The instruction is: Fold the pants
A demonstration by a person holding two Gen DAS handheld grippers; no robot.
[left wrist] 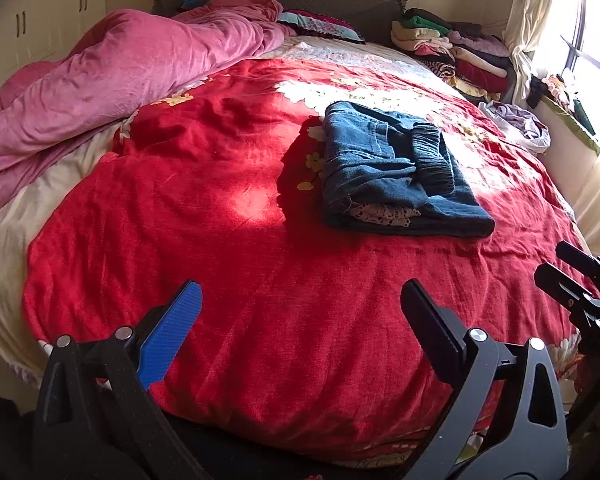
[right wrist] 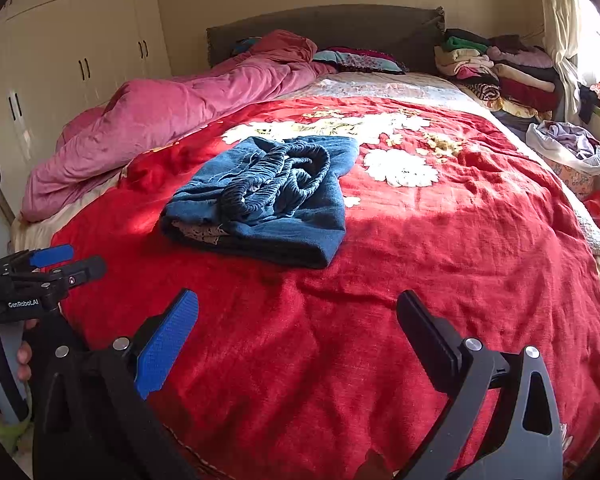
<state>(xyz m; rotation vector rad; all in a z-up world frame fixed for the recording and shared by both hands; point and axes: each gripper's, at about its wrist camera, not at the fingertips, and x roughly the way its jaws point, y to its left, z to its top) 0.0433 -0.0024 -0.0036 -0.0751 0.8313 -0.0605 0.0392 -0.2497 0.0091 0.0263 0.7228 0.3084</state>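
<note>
Pants (right wrist: 260, 200) look folded already, both grippers (left wrist: 300, 320) (right wrist: 296, 328) spread wide, empty; loose waistband on top could unravel if bumped

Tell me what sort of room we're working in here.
Most likely a home bedroom. The folded pants lie on a bed with a red blanket and a headboard; a wardrobe stands along the wall, and a pile of folded clothes sits by the window.
</note>
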